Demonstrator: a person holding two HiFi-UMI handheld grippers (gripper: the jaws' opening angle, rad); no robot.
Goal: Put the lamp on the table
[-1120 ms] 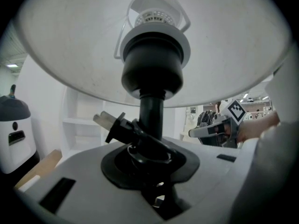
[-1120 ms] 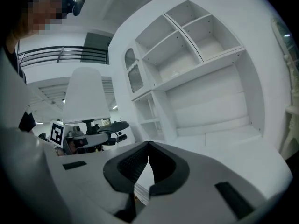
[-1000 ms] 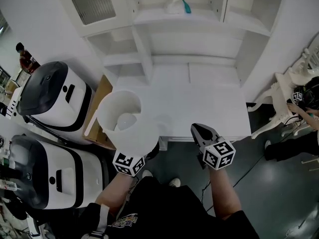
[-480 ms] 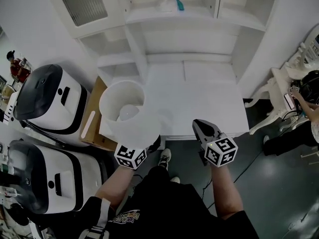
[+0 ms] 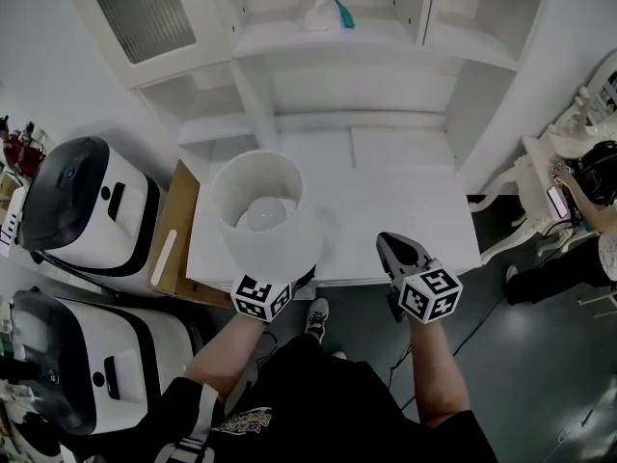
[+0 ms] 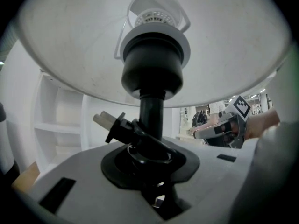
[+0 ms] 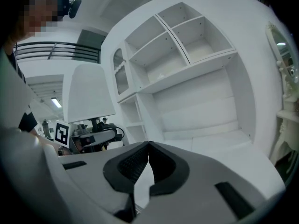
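The lamp has a white drum shade with the bulb showing inside and a black stem. My left gripper is shut on that stem low down and holds the lamp upright over the near left edge of the white table. The lamp's black plug sticks out beside the stem. In the right gripper view the shade shows at the left. My right gripper is shut with nothing in it and hovers at the table's front edge, right of the lamp.
A white hutch with open shelves rises behind the table, with a teal item on an upper shelf. Two white-and-black machines and a brown board stand at the left. A white chair and a seated person are at the right.
The lamp and my left gripper have moved right and forward, from beside the table's left corner to over its edge. My right gripper has edged forward slightly.
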